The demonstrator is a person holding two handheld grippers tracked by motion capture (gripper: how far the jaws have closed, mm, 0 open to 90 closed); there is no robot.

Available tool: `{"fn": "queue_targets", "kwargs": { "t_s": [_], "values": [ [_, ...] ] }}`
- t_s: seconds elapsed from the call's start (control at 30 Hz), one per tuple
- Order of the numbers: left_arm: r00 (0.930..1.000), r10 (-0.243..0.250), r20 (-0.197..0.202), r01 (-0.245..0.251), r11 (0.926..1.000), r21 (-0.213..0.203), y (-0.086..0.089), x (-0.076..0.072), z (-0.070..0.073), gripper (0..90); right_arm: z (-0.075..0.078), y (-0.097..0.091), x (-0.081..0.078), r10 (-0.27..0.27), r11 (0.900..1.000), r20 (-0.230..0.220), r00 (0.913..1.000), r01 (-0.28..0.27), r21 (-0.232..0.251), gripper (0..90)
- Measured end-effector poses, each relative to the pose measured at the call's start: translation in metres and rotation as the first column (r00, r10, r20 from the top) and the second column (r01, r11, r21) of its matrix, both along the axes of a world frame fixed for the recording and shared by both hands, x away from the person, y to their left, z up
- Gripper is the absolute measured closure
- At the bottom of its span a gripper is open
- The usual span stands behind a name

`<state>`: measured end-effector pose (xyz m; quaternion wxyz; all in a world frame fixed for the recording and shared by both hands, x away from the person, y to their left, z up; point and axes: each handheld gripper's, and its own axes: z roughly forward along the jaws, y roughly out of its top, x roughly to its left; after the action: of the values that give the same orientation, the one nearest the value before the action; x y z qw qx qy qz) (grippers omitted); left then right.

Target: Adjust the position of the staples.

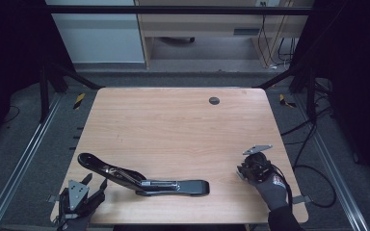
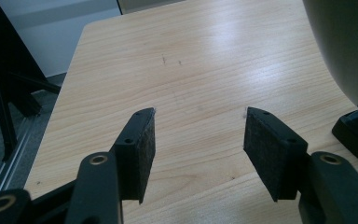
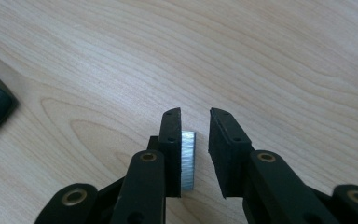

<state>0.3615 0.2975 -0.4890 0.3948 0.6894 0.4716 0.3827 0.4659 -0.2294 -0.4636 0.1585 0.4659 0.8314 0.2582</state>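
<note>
Staple strip sits between the jaws of the right gripper, near the right near corner of the bench. It lies against the left pad; there is a gap to the other pad, so the jaws are narrowed around it, not yet clamped. Cannot tell whether the strip rests on the bench or is lifted.

Stapler lies opened out at the near middle of the bench, its top arm swung up and left, its magazine channel exposed. The channel looks empty, but it is too small to be sure. It is well apart from the right gripper.

Left gripper is at the left near corner, jaws open and empty over bare wood, just beside the stapler's raised arm.

Step, by my reading: picking up the strip to load the stapler. Next: close fully on the strip, carry it left to the channel, and line it up lengthwise; the left gripper should probably steady the stapler.

No other containers here.
</note>
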Motion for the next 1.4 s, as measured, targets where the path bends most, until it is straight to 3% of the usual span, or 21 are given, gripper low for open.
{"fn": "queue_targets", "kwargs": {
  "t_s": [0.2,1.03,1.4],
  "values": [
    [1.0000,-0.001,-0.002,0.001,1.0000,-0.002,0.000,0.000,0.000,42.8,-0.004,0.000,0.000,-0.008,1.0000,-0.040,0.9992,0.008,0.004,74.5],
    [0.9999,-0.004,-0.010,0.004,1.0000,0.008,0.000,0.000,0.000,42.8,-0.012,0.003,0.001,-0.008,1.0000,-0.091,0.9958,0.008,0.001,77.3],
    [0.9999,-0.004,-0.012,0.004,0.9999,0.010,0.000,0.000,0.000,42.8,-0.009,0.002,-0.001,0.004,1.0000,-0.074,0.9973,-0.003,0.003,77.8]
  ]
}}
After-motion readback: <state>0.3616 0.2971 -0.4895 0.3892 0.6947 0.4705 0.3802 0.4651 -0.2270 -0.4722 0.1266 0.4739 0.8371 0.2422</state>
